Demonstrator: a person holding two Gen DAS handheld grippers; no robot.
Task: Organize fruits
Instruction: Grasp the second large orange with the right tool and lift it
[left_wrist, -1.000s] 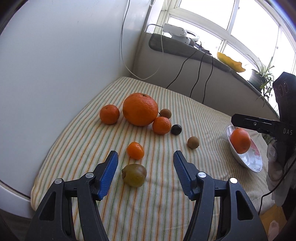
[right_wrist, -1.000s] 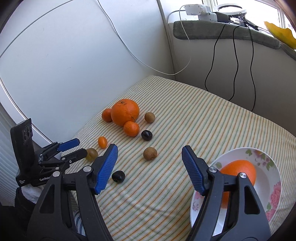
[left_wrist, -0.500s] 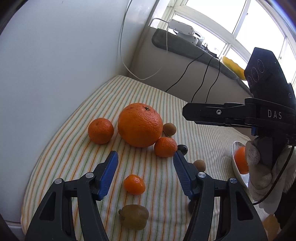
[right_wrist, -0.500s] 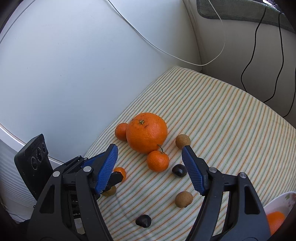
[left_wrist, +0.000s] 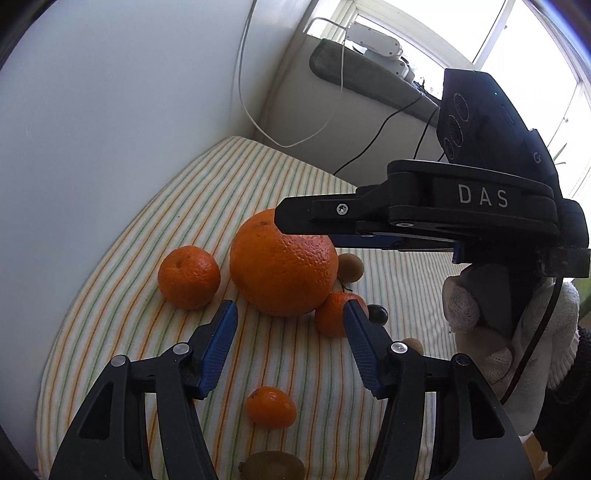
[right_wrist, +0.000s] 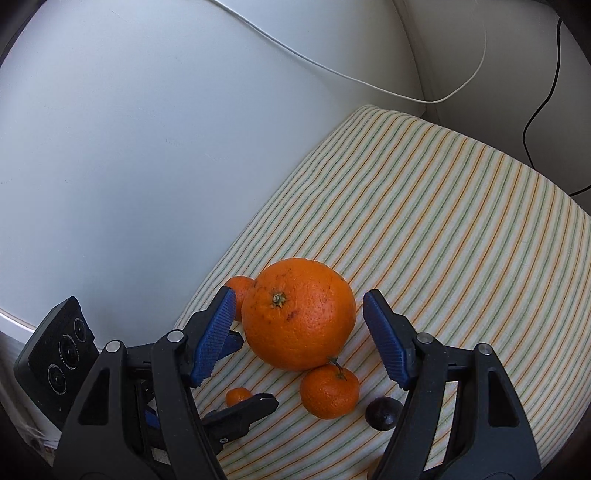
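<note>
A large orange (left_wrist: 282, 264) (right_wrist: 297, 314) sits on the striped cloth (left_wrist: 110, 325) with small mandarins around it: one at its left (left_wrist: 189, 277), one at its front right (left_wrist: 334, 314) (right_wrist: 329, 392), and a tiny one (left_wrist: 270, 407) near me. My right gripper (right_wrist: 300, 339) is open, its blue pads straddling the large orange from above. My left gripper (left_wrist: 290, 350) is open and empty, just short of the orange. A greenish kiwi (left_wrist: 273, 466) lies at the bottom edge.
A dark plum (right_wrist: 383, 412) (left_wrist: 377, 313) and brown small fruits (left_wrist: 350, 267) lie right of the oranges. A white wall (left_wrist: 110, 110) borders the cloth on the left. Cables (right_wrist: 535, 110) hang at the back. The right gripper's body (left_wrist: 443, 214) overhangs the orange.
Both grippers have moved in toward the large orange. The right gripper swung from the bowl side across to hover over the orange; the bowl has left both views.
</note>
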